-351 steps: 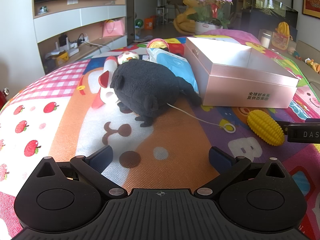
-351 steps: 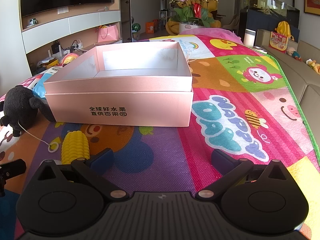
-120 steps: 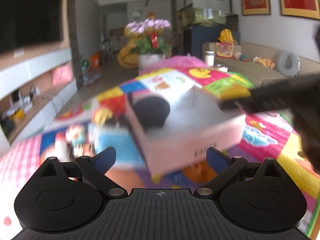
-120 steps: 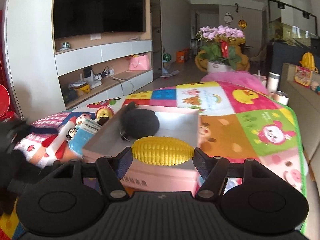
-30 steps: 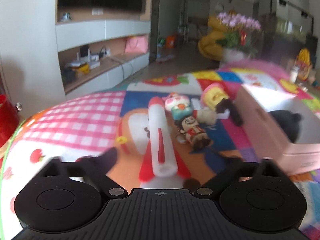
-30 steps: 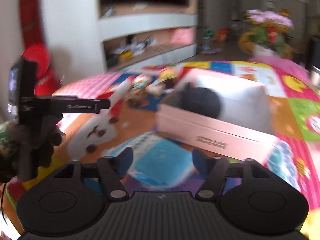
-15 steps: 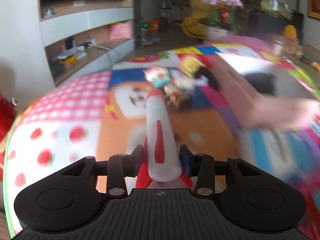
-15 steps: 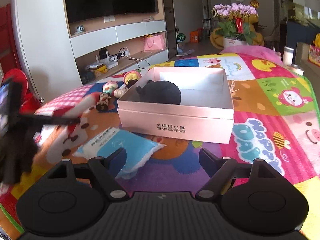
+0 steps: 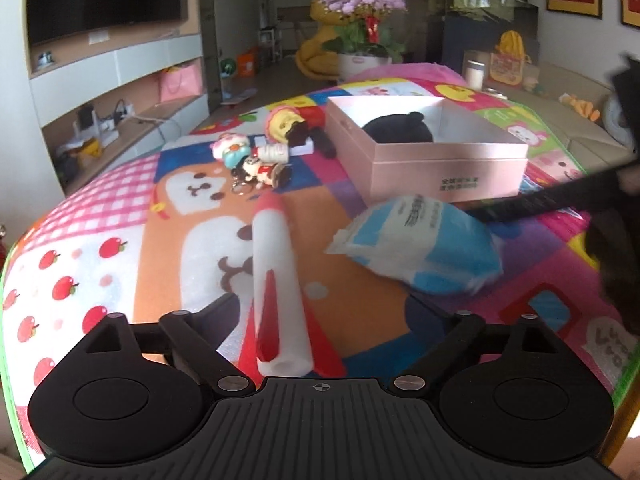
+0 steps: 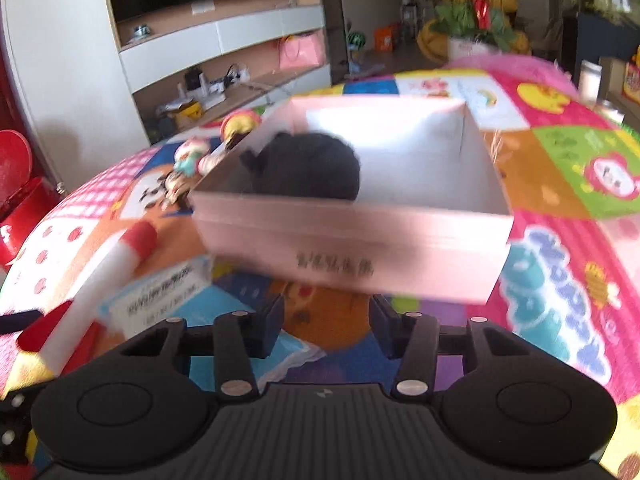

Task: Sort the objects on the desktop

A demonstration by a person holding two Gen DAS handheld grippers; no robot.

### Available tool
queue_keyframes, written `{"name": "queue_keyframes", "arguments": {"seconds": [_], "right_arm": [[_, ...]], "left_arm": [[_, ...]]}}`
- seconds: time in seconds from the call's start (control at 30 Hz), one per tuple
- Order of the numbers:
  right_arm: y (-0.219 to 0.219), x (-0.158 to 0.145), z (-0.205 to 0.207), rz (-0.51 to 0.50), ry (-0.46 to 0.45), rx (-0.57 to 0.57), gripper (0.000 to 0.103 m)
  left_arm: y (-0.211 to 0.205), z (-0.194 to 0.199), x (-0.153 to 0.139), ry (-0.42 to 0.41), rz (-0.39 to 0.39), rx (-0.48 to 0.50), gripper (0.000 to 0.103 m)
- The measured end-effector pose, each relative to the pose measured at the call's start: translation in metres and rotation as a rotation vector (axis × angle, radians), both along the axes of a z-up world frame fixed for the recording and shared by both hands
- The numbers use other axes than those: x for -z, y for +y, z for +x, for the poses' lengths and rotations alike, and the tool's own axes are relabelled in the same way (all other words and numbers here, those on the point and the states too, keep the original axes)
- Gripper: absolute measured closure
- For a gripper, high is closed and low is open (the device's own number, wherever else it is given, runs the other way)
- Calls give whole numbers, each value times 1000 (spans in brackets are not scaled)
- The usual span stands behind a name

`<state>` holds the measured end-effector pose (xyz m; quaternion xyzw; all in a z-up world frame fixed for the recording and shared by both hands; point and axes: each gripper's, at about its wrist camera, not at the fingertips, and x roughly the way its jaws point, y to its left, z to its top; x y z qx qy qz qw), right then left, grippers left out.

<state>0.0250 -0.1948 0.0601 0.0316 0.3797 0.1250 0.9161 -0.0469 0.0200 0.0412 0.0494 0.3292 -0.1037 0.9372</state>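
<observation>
A pink box (image 9: 436, 162) holds a black plush toy (image 9: 400, 133); both also show in the right wrist view, box (image 10: 360, 240) and plush (image 10: 308, 168). My left gripper (image 9: 320, 316) is open, with a white and red foam tube (image 9: 276, 284) lying between its fingers on the mat. My right gripper (image 10: 326, 320) is narrowed on the edge of a blue and white tissue pack (image 10: 160, 292), which shows lifted in the left wrist view (image 9: 424, 252). The foam tube (image 10: 88, 280) lies left of it.
Small figurines and keychains (image 9: 256, 160) and a yellow-hatted doll (image 9: 292, 126) lie left of the box. The colourful play mat (image 9: 100, 220) covers the surface. A potted orchid (image 9: 360, 32) stands beyond the far end. A sofa (image 9: 580, 120) runs along the right.
My left gripper has opened and let go of the foam tube. My right gripper has closed on the tissue pack and moved toward the box.
</observation>
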Motion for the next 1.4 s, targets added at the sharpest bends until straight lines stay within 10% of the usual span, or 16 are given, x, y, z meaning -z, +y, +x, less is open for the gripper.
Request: {"name": "queue_keyframes", "arguments": {"seconds": [0.67, 0.97, 1.1, 1.4], "right_arm": [[17, -23, -38, 102, -55, -72, 13], [71, -10, -12, 117, -12, -168, 13], [79, -2, -13, 68, -6, -185, 43], [37, -7, -48, -83, -87, -39, 47]], "left_arm": [[7, -2, 1, -12, -2, -24, 3], [17, -8, 8, 21, -14, -53, 1], [17, -5, 14, 49, -38, -56, 1], [4, 3, 25, 76, -67, -37, 0]]}}
